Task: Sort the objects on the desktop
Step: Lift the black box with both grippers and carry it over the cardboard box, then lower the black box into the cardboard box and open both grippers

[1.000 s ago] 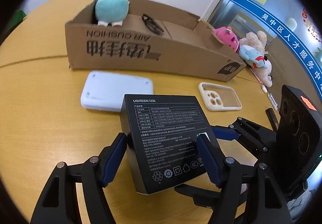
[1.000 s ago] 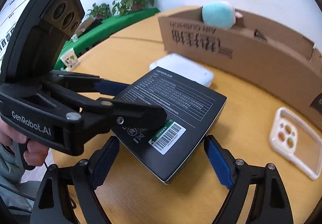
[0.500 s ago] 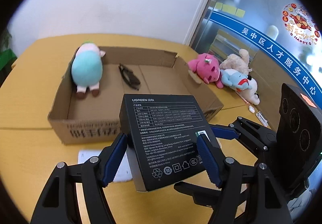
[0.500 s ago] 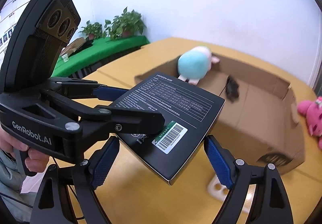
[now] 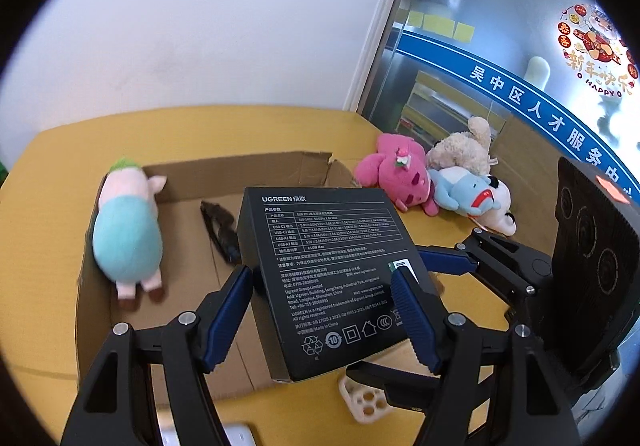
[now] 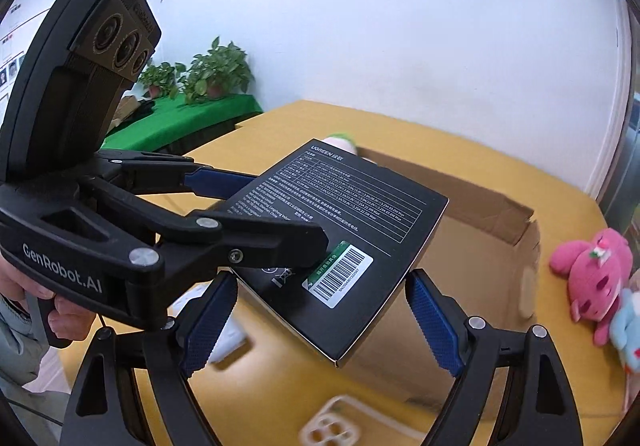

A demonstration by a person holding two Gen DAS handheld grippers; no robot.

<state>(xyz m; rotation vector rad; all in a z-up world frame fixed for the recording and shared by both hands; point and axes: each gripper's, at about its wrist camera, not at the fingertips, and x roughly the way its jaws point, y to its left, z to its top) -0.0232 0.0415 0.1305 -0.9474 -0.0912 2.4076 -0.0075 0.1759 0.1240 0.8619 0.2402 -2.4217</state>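
Black box printed with UGREEN sat at the centre of both views, lifted off the counter above the near edge of the cardboard box. The left hand-held gripper clamped the black box by its two sides with its blue pads; in the right wrist view that gripper reached in from the left of the frame. The right hand-held gripper stood spread wide beneath the black box's near corner, and whether its pads touched the carton cannot be told. The cardboard box filled the middle of the left wrist view, with a teal and pink plush lying at its left side and a dark pair of glasses beside it toward the centre. At the right of that frame a pink plush, a beige plush and a blue plush were heaped together on the counter. A pale phone case lay on the counter at the lower middle.
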